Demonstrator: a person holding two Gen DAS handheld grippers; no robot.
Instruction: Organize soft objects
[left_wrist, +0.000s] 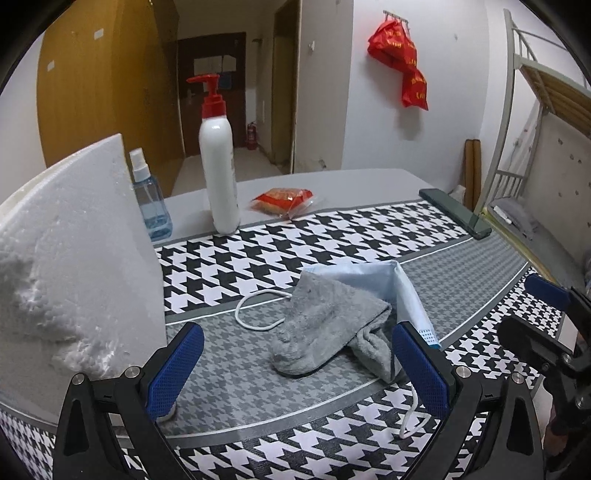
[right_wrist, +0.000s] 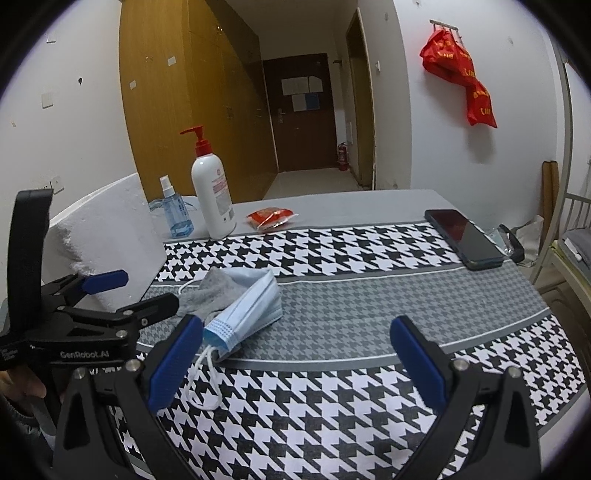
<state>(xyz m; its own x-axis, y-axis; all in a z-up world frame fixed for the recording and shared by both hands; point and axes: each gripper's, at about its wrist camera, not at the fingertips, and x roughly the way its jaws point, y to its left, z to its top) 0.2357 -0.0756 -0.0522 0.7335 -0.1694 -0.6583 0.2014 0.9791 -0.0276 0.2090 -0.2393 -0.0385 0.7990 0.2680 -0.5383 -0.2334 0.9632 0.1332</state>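
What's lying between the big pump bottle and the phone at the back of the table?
A small red snack packet lies there, nearer the pump bottle than the phone; the right wrist view shows it best.

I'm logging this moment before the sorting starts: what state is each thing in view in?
Left tool: open, empty, around the grey sock.
Right tool: open, empty.
Grey sock: crumpled, lying on the face mask.
Face mask: folded, loops loose.
Pump bottle: upright.
Spray bottle: upright, capped.
Phone: flat, screen dark.
Red packet: lying flat.
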